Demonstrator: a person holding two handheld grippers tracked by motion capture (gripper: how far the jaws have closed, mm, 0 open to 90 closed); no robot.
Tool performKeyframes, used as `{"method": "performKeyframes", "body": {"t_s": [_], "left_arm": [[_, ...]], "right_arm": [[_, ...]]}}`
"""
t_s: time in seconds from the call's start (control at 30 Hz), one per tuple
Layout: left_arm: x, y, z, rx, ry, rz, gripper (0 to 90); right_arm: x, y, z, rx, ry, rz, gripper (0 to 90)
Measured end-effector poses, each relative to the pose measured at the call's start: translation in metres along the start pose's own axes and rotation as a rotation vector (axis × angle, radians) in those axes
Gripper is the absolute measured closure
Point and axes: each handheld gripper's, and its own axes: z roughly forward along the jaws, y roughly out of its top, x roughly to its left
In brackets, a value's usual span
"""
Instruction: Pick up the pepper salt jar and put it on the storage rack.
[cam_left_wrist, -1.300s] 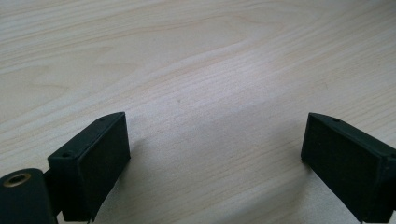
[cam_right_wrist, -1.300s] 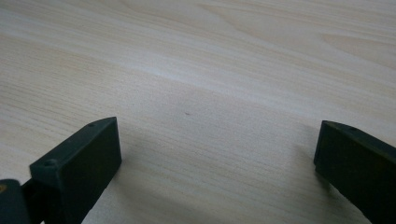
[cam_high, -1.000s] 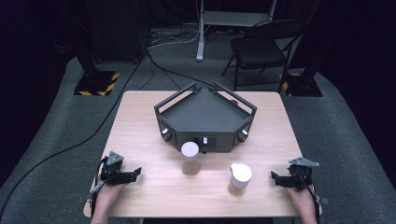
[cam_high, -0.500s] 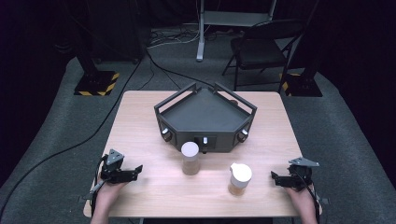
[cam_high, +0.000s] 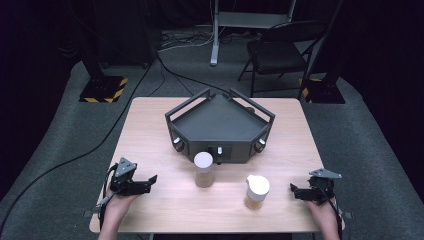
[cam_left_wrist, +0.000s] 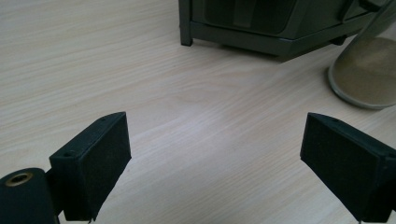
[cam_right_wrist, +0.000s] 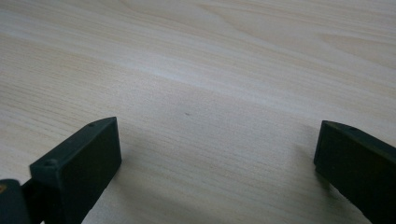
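Two clear jars with white lids stand on the wooden table (cam_high: 150, 125): one jar (cam_high: 203, 169) just in front of the dark tray, holding tan powder, and a second jar (cam_high: 257, 192) to its right and nearer me. A dark five-sided tray (cam_high: 220, 125) with knobs sits mid-table. My left gripper (cam_high: 151, 181) rests near the table's front left, open, nothing between its jaws; its view has the first jar's base (cam_left_wrist: 369, 70) at the right edge. My right gripper (cam_high: 292, 190) lies at the front right, open over bare wood (cam_right_wrist: 196, 93), pointing toward the second jar.
The tray's lower edge and leg (cam_left_wrist: 187, 28) lie ahead of the left gripper. Behind the table are a folding chair (cam_high: 280, 50), a metal stand post (cam_high: 215, 35), two weighted bases with yellow-black stripes (cam_high: 102, 89) and floor cables (cam_high: 75, 155).
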Motion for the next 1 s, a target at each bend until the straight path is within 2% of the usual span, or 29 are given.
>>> {"method": "performKeyframes", "body": {"t_s": [0.1,0.6,1.0], "left_arm": [[0.0,0.002,-0.002,-0.019,-0.032,-0.003,8.0],[-0.013,0.011,-0.004,-0.039,-0.079,0.039,8.0],[-0.028,0.017,0.009,-0.025,-0.123,0.088,8.0]], "right_arm": [[0.0,0.0,0.0,0.0,0.0,0.0,0.0],[0.0,0.0,0.0,0.0,0.0,0.0,0.0],[0.0,0.0,0.0,0.0,0.003,-0.002,0.0]]}}
